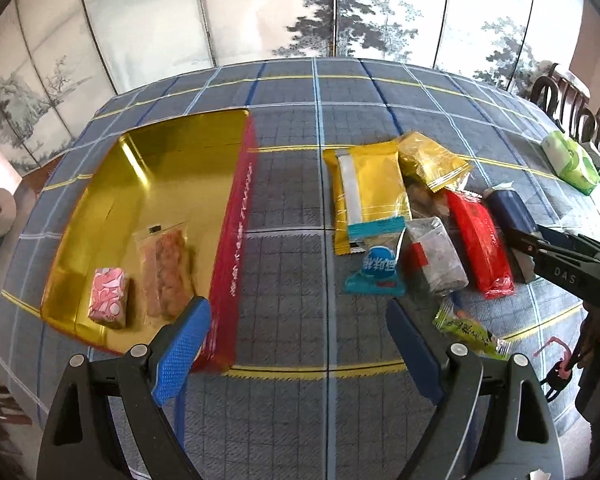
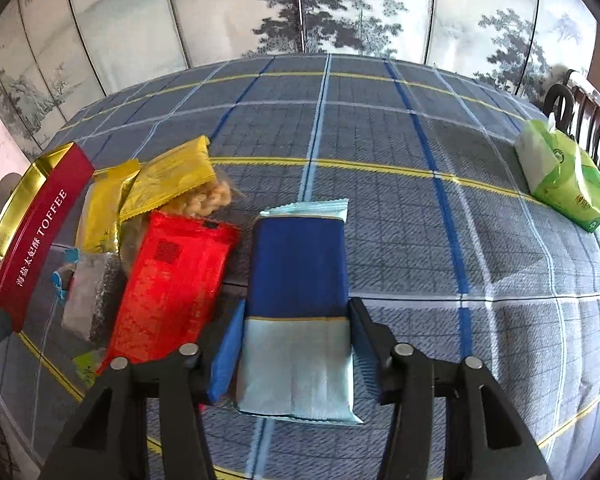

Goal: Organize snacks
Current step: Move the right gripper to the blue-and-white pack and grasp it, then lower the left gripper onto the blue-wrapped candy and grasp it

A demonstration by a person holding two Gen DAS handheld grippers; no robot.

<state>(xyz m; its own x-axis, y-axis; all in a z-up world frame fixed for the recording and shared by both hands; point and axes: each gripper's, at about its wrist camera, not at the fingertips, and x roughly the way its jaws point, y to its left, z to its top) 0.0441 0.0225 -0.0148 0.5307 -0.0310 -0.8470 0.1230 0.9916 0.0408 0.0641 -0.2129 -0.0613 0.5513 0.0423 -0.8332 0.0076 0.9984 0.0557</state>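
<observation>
The right tool [image 2: 296,354] has its fingers on either side of the blue packet [image 2: 298,304], touching its edges and apparently clamped on it, low over the table [image 2: 440,240]. This grip across the short width probably suits a flat pouch. Just to this tool's left lies the red packet [image 2: 172,288], then a grey packet [image 2: 88,300] and yellow ones [image 2: 168,178], heaped together as the unsorted pile. Farther left stands the tin [image 2: 40,240], likely the destination.

The left tool [image 1: 300,336] hangs with fingers wide apart, holding nothing, between the tin [image 1: 232,220] on its left and the pile on its right. Inside the tin lie a pink sweet [image 1: 108,298] and a clear pouch [image 1: 166,268], side by side. Ahead and right lies a teal packet [image 1: 376,260].
</observation>
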